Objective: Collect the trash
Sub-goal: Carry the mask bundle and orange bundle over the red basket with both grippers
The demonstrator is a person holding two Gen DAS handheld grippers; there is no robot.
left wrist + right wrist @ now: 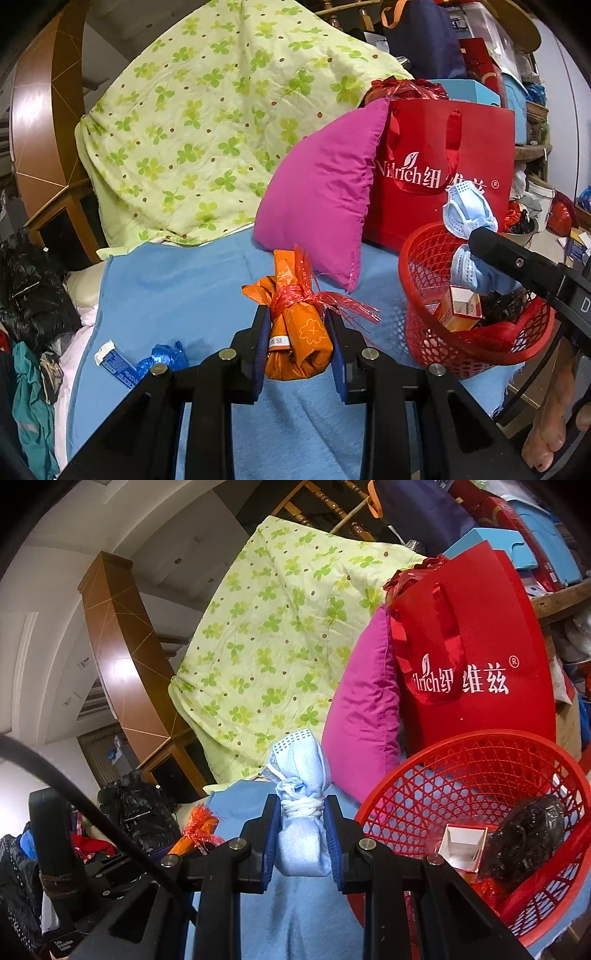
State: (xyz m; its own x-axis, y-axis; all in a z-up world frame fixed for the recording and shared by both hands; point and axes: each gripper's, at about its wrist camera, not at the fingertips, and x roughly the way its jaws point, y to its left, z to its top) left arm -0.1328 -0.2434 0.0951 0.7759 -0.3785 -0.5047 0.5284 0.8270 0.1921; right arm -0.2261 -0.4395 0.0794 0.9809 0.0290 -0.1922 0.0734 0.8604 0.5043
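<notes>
My left gripper is shut on an orange wrapper bundle tied with red plastic string, held above the blue bed sheet. My right gripper is shut on a light blue face mask bundle wrapped in white cord. In the left wrist view that mask bundle hangs over the red mesh basket, to the right of the orange bundle. The basket holds a small white and orange box and a crumpled black bag. The orange bundle shows low at the left in the right wrist view.
A magenta pillow and a red paper bag stand behind the basket. A green clover quilt is piled at the back. A crumpled blue wrapper lies on the sheet at left. Black bags and clothes sit beside the bed.
</notes>
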